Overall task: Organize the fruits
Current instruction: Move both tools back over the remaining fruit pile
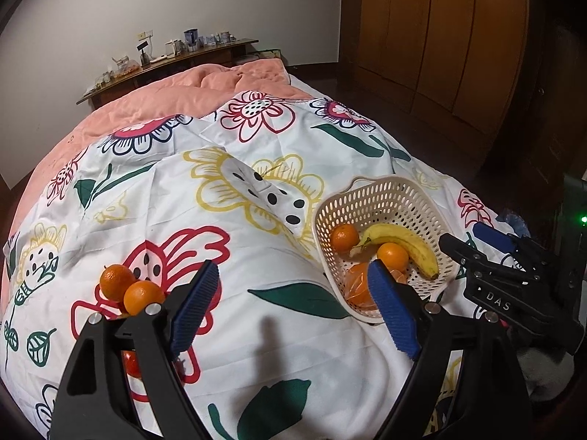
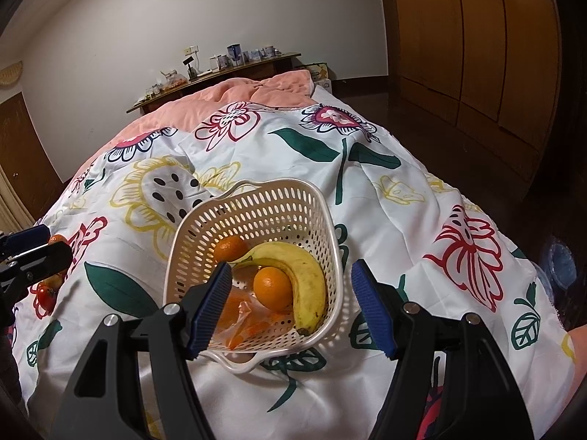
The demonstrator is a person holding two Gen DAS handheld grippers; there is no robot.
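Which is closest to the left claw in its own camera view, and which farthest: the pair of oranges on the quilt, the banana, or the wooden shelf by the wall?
1. The pair of oranges lies on the quilt just beside the left claw's left finger.
2. The banana sits in the basket, ahead to the right.
3. The wooden shelf stands far back against the wall.

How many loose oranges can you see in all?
4. Two are in the basket: one at the back, one beside the banana. Two more touch on the bedspread. A bag holds more orange fruit; others may be hidden.
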